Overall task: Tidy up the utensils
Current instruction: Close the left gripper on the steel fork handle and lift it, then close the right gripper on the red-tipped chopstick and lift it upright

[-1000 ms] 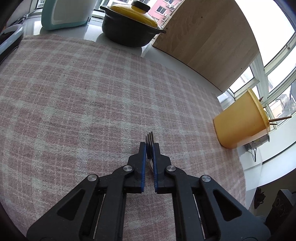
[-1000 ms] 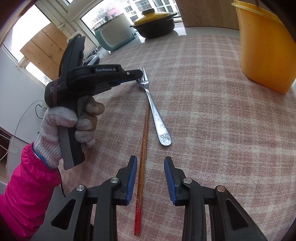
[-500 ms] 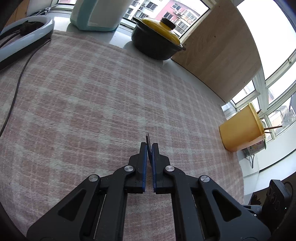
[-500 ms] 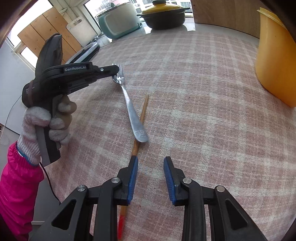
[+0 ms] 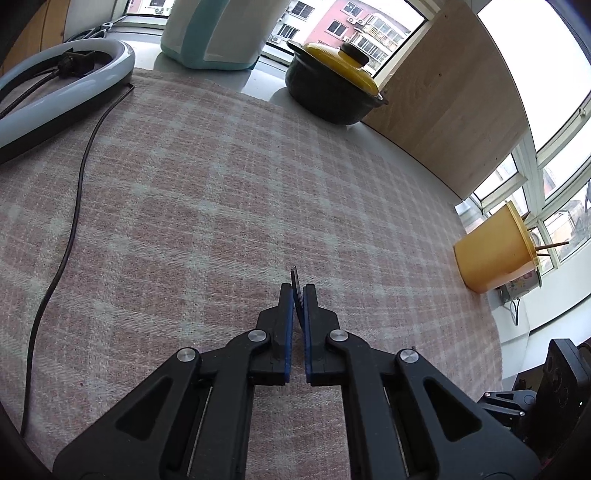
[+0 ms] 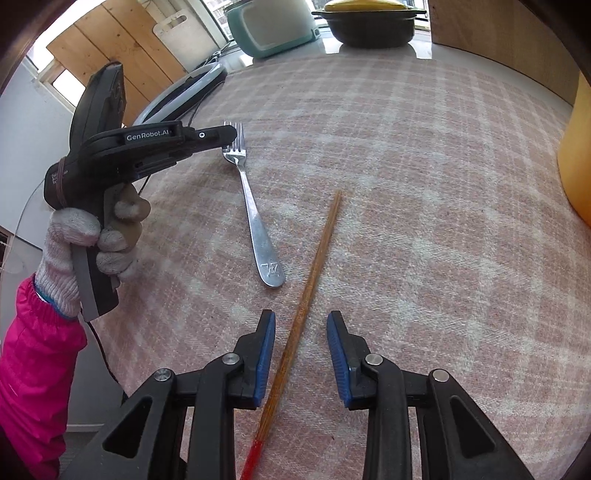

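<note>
My left gripper [image 5: 297, 290] is shut on the tine end of a metal fork [image 6: 253, 210]; the fork head shows edge-on between the pads in the left wrist view [image 5: 295, 282]. In the right wrist view the left gripper [image 6: 227, 142] holds the fork head, and the handle slopes down toward the plaid cloth. A wooden chopstick [image 6: 312, 269] with a red tip lies on the cloth and runs between the fingers of my open right gripper [image 6: 301, 325]. A yellow utensil holder [image 5: 493, 254] with sticks in it stands at the right edge.
A pink plaid cloth [image 5: 221, 184] covers the table. A black pot with a yellow lid [image 5: 332, 94], a teal appliance [image 5: 218, 33] and a wooden board [image 5: 450, 96] stand at the back. A white ring light [image 5: 62, 96] and its cable [image 5: 74, 221] lie at the left.
My left gripper has turned the fork on edge and swung its handle left. The right gripper has moved so that the chopstick lies between its fingers.
</note>
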`<act>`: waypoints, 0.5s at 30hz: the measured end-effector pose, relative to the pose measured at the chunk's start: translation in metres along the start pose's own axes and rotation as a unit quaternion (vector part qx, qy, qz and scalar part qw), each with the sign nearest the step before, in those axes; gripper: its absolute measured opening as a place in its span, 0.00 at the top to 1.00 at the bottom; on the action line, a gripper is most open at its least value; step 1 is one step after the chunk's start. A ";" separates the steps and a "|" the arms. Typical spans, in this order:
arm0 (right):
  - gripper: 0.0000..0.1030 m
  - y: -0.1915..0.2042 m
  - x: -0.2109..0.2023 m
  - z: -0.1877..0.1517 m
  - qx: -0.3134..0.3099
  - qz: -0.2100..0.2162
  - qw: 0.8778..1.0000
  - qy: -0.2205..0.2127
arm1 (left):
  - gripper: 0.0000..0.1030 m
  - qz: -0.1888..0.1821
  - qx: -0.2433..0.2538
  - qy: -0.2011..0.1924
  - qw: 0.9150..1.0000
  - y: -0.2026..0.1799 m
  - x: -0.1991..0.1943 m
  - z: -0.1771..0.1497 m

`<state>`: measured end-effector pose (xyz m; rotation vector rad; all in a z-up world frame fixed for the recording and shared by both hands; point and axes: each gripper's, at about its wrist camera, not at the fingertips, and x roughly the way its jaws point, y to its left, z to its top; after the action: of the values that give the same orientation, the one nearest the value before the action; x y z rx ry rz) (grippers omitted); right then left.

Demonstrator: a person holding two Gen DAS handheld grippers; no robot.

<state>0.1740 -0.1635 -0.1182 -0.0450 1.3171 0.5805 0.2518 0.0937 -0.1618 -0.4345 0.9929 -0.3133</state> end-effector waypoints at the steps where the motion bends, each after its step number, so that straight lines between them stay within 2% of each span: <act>1: 0.71 0.003 -0.001 -0.001 -0.014 -0.012 1.000 0.001 | 0.98 0.001 0.001 0.000 1.000 -0.001 0.000 0.000; 3: 0.77 0.011 0.002 0.001 -0.044 -0.042 0.998 0.005 | 0.98 0.000 0.001 0.000 1.000 -0.002 0.001 0.000; 4: 0.91 0.013 0.005 0.004 -0.061 -0.062 0.996 0.007 | 0.98 0.001 0.002 0.000 1.000 -0.002 0.001 0.000; 7: 0.92 0.006 0.005 0.011 -0.063 -0.060 0.996 0.021 | 0.98 0.001 0.008 0.002 1.000 -0.005 0.002 -0.001; 9: 0.94 -0.003 0.004 0.016 -0.056 -0.072 0.996 0.024 | 0.98 0.001 0.012 0.003 1.000 -0.007 0.002 -0.002; 10: 0.94 -0.010 0.003 0.018 -0.049 -0.072 0.996 0.027 | 0.98 0.001 0.014 0.004 1.000 -0.008 0.003 -0.002; 12: 0.93 -0.022 0.003 0.025 -0.032 -0.041 0.998 0.040 | 0.98 0.001 0.017 0.006 1.000 -0.010 0.004 -0.002; 14: 0.77 -0.031 0.004 0.032 -0.010 -0.030 0.998 0.050 | 0.98 0.001 0.022 0.008 1.000 -0.012 0.005 -0.002; 15: 0.76 -0.034 0.006 0.036 -0.003 -0.022 0.998 0.055 | 0.98 0.001 0.024 0.009 1.000 -0.014 0.006 -0.002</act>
<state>0.2215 -0.1783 -0.1236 -0.1127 1.4165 0.5503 0.2525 0.0786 -0.1604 -0.3874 1.0003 -0.3390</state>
